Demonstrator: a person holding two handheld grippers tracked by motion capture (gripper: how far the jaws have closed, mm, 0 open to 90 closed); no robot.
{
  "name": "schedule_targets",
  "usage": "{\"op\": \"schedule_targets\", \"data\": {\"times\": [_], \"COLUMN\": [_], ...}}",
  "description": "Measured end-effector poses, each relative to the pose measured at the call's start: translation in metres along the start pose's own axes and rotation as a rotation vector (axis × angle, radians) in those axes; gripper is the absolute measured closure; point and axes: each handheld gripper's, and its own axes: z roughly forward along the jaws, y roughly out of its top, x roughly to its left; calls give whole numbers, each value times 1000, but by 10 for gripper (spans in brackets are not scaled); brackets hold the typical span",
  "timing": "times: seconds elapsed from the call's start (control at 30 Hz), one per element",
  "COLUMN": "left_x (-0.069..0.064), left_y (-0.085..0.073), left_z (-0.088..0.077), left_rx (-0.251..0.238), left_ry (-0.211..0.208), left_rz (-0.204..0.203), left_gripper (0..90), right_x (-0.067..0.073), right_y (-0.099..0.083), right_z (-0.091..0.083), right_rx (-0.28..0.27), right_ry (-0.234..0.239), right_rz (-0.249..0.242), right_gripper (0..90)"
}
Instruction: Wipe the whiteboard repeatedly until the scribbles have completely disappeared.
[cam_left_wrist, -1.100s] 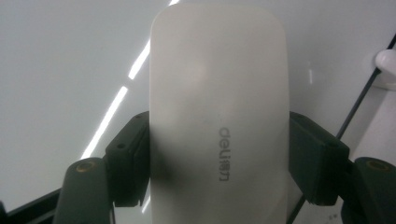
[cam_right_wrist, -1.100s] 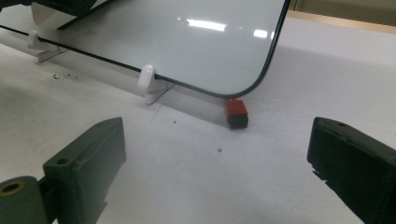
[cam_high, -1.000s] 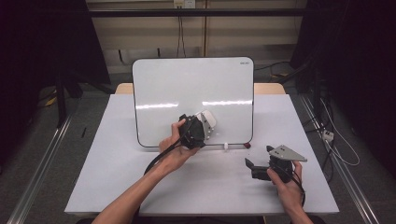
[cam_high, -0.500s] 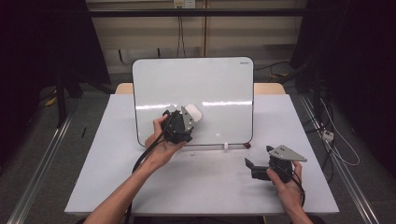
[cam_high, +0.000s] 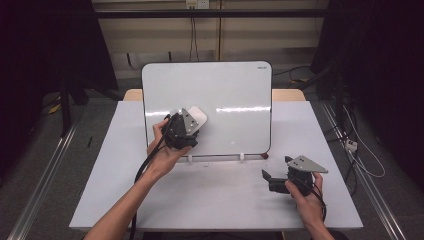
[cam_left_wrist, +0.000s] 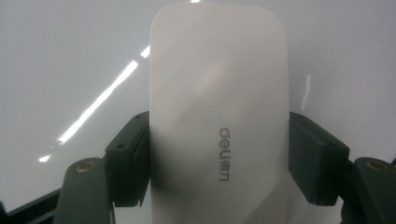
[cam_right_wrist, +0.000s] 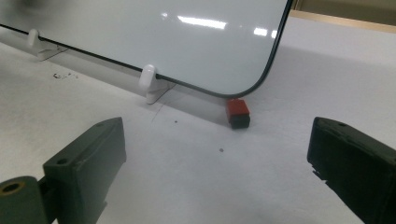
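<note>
We note the left gripper (cam_high: 192, 122) raised against the face of the upright, glossy white rectangular whiteboard with a thin dark rim (cam_high: 220, 90). The left forearm comes in from the bottom edge of the high view and runs up and to the right, hand wrapped around the gripper's black body, its cable hanging below the wrist. The jaws pinch a smooth white rounded plastic eraser block with grey "deli" lettering (cam_left_wrist: 217, 121) by its two long sides; in the left gripper view both black pads (cam_left_wrist: 133, 158) press flat on its flanks. In the high view the eraser (cam_high: 196, 118) lies over the lower left part of the board; whether its underside touches the board we cannot tell.

The right gripper (cam_high: 270, 179) sits low by the table's near right corner, hand closed around its rear, grey three-cornered plate on top, jaws pointing left. In the right gripper view its jaws stand spread wide with nothing between them, looking toward the board's lower corner.

Surface: a flat, pale grey-white tabletop (cam_high: 220, 200). The board stands on small white plastic clip feet (cam_right_wrist: 148, 83). A small red-and-black block (cam_right_wrist: 237, 113) lies on the table just beside the board's lower right corner. A few dark specks mark the table near the board's foot.

Room: dark curtains left and right, a beige wall with hanging cables behind, grey floor with metal rails along both sides.
</note>
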Motion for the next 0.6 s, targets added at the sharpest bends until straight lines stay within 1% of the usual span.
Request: {"op": "schedule_targets", "data": {"times": [0.03,0.1,0.13,0.2,0.27,0.3,0.4,0.47,0.5,0.6], "left_x": [2,6,8,9,12,11,14,15,16,16], "left_y": [-1,-3,-4,-6,-8,-9,-11,-13,-13,-14], "left_z": [-1,-2,-4,-4,-6,-5,-7,-7,-7,-8], "left_rx": [-2,-3,8,-5,-1,-14,-8,-23,-25,-27], "left_ry": [-14,-14,-10,-7,-9,-4,-15,-10,-18,-17], "left_rz": [-21,-38,-28,-40,-44,-59,-64,-77,-86,-87], "left_gripper": [307,307,307,308,308,308,308,308,308,308], "right_x": [0,0,0,1,2,2,2,1,1,2], "right_y": [0,0,0,0,0,1,0,0,0,1], "right_z": [0,0,1,1,2,2,2,3,3,4], "right_rx": [0,1,3,4,4,5,4,5,6,10], "right_ry": [-1,0,1,3,4,3,3,3,3,1], "right_rz": [1,0,1,-2,-5,-5,-4,-2,-2,0], "right_gripper": [45,45,45,45,45,45,45,45,45,45]}}
